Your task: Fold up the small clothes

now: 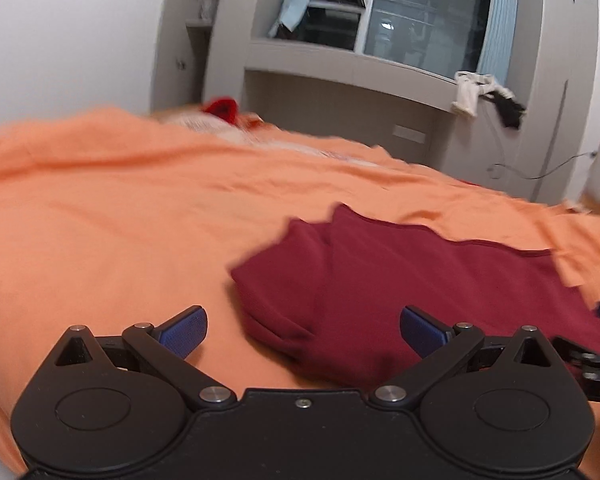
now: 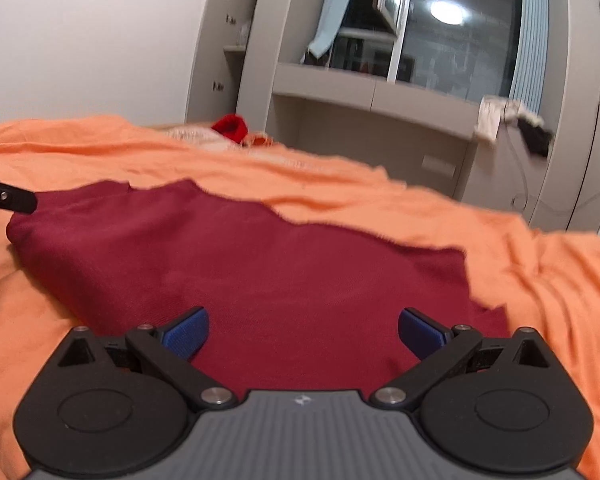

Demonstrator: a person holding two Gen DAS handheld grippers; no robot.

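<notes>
Your left gripper (image 1: pixel 303 332) hovers with its blue fingers spread wide and empty over the orange bedsheet (image 1: pixel 100 220), the dark red garment (image 1: pixel 400 280) lying from its twelve toward its three o'clock. Your right gripper (image 2: pixel 303 332), equally wide and empty, sits directly above the same garment (image 2: pixel 260 272), whose long axis runs from nine to three o'clock across its view. The right gripper is judged nearer the cloth (the left faces only its folded end), so the next pinch likely starts at the near hem.
</notes>
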